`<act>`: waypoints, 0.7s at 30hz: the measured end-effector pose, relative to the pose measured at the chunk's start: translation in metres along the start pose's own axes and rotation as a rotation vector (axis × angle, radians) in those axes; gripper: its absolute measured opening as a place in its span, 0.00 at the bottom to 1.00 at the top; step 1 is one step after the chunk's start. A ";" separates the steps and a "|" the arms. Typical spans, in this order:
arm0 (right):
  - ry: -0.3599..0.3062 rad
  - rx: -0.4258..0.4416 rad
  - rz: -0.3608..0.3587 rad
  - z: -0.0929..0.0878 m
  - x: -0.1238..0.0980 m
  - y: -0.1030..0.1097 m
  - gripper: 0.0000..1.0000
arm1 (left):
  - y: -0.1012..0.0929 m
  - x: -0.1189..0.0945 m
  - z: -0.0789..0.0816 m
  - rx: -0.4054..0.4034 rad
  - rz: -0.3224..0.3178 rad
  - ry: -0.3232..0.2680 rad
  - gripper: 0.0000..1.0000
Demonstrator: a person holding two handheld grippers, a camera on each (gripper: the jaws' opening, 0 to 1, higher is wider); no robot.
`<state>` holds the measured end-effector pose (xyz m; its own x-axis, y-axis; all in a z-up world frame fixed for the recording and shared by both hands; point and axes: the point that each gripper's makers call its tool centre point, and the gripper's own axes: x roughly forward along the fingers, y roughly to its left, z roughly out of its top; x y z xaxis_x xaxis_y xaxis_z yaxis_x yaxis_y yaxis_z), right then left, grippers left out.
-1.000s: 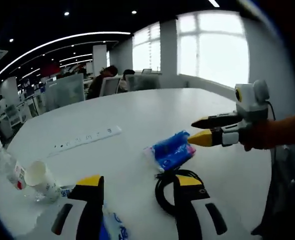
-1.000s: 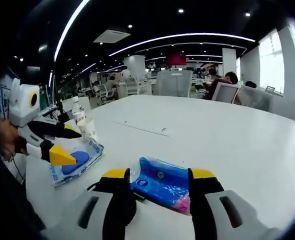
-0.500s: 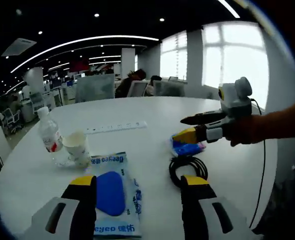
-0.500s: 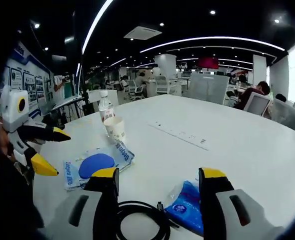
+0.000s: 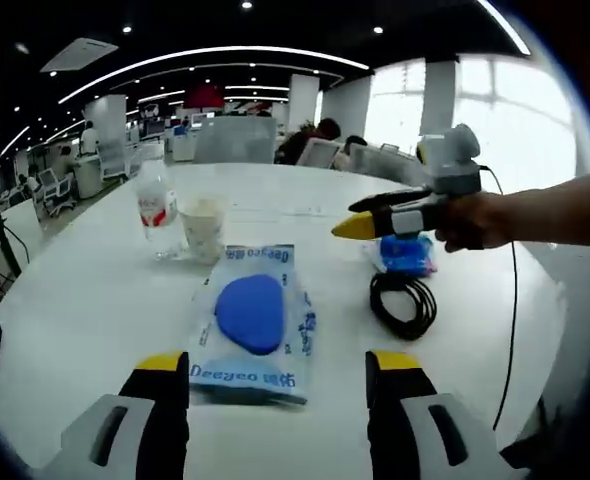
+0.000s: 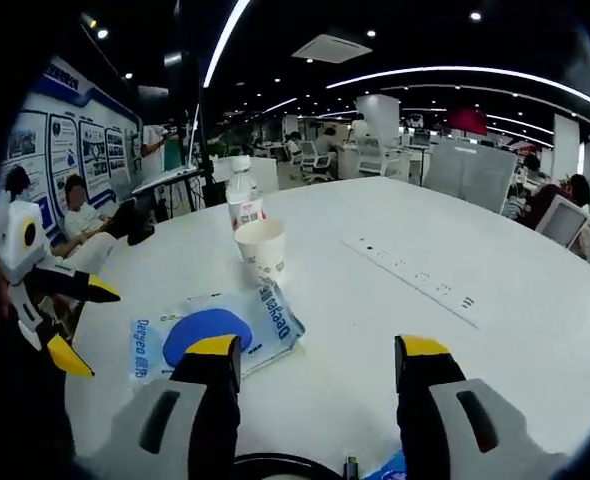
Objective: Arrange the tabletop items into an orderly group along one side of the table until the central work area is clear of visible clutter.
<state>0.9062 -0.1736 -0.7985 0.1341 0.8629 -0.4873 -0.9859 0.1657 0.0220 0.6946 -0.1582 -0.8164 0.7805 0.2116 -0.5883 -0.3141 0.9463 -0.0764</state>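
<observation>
Left gripper (image 5: 275,375): we are holding it wide open, empty, over the clear plastic packet with a blue pad (image 5: 252,320) | right gripper (image 6: 320,362): gaping, empty (coiled black cable (image 5: 403,303) beside blue wipes pack (image 5: 407,254)) | clear plastic bottle (image 6: 243,205) touching white paper cup (image 6: 262,251).

Open-plan office here: long ceiling light strips (image 6: 475,75), rows of desks and office chairs (image 6: 310,165), wall posters (image 6: 70,135), seated workers (image 5: 310,140), big windows (image 5: 520,105).

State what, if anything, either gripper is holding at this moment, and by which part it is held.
Nothing is held. The left gripper hangs open over the blue wipes packet, and the right gripper is open above the table, with nothing between the jaws.
</observation>
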 end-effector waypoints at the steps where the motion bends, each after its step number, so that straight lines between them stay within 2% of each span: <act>1: 0.007 -0.005 0.008 0.000 0.003 0.002 0.58 | 0.000 0.000 -0.003 -0.005 0.002 0.006 0.70; 6: 0.053 -0.022 0.058 -0.003 0.022 0.007 0.55 | -0.002 0.003 -0.022 -0.076 -0.007 0.061 0.65; 8: 0.076 0.026 0.080 -0.006 0.030 0.011 0.54 | -0.002 0.006 -0.026 -0.105 -0.014 0.079 0.62; 14: 0.120 -0.001 0.111 -0.007 0.049 0.014 0.47 | -0.001 0.018 -0.033 -0.156 -0.024 0.116 0.58; 15: 0.127 -0.005 0.118 -0.007 0.051 0.015 0.44 | -0.001 0.019 -0.034 -0.155 -0.027 0.120 0.57; 16: 0.126 -0.067 0.120 -0.004 0.055 0.015 0.38 | -0.003 0.019 -0.035 -0.155 -0.032 0.132 0.55; 17: 0.123 -0.081 0.126 -0.003 0.057 0.017 0.35 | -0.005 0.021 -0.036 -0.155 -0.034 0.138 0.54; 21: 0.154 -0.100 0.160 -0.009 0.064 0.022 0.37 | -0.008 0.024 -0.039 -0.170 -0.043 0.163 0.48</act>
<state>0.8921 -0.1192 -0.8366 -0.0333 0.7900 -0.6122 -0.9994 -0.0218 0.0262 0.6951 -0.1701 -0.8616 0.7016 0.1163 -0.7030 -0.3796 0.8959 -0.2306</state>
